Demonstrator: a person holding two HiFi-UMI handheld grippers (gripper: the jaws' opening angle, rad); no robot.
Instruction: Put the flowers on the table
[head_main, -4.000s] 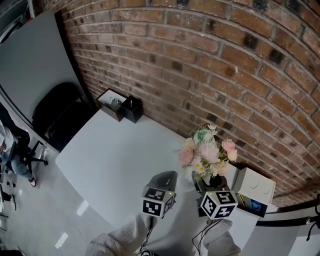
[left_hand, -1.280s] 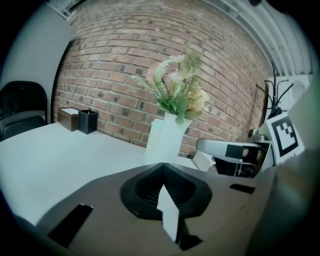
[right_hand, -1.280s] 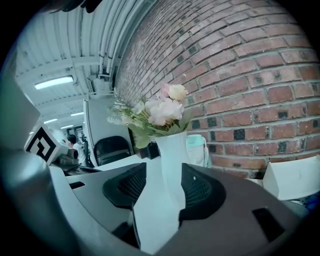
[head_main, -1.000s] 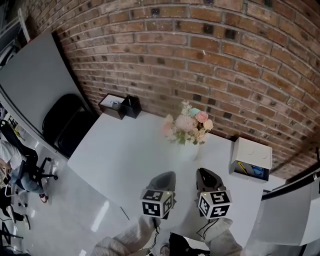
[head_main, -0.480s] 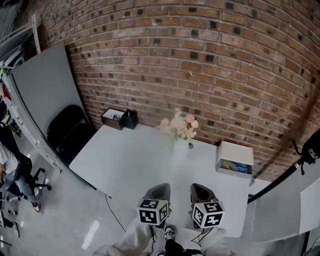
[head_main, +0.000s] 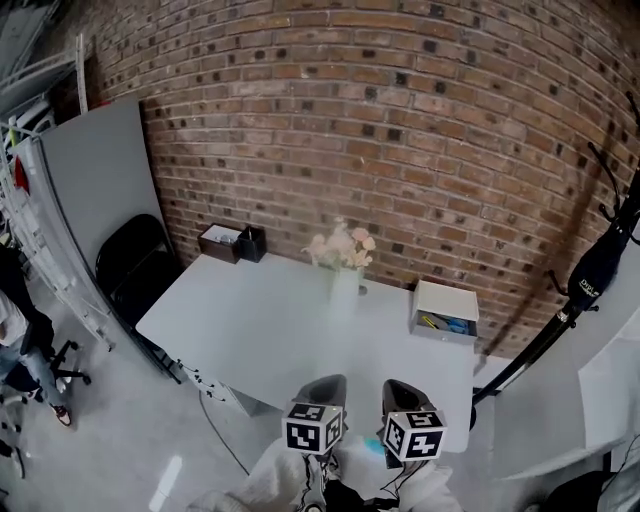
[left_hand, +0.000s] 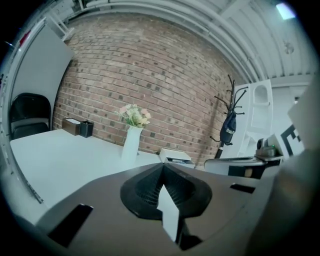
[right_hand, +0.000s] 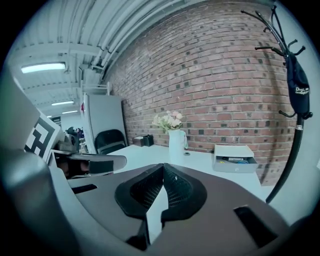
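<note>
A bunch of pale pink and white flowers (head_main: 340, 245) stands in a white vase (head_main: 343, 290), upright on the grey table (head_main: 250, 320) near the brick wall. Both grippers hang well back from the table's near edge, side by side. My left gripper (head_main: 325, 385) is shut with nothing in it, and so is my right gripper (head_main: 398, 388). In the left gripper view the flowers (left_hand: 133, 115) and vase (left_hand: 131, 145) show far beyond the shut left gripper (left_hand: 162, 172). From the right gripper view the vase (right_hand: 176, 145) stands far past the right gripper (right_hand: 162, 172).
A white drawer box (head_main: 445, 312) sits on the table's right end. Two small boxes (head_main: 232, 243) stand at its far left corner. A black chair (head_main: 135, 265) and a grey panel (head_main: 95, 180) are at the left, a coat stand (head_main: 590, 280) at the right.
Four seconds ago my right gripper was at the vase's base. Since then the vase stands alone on the table, and both grippers have drawn back from the table over the last second.
</note>
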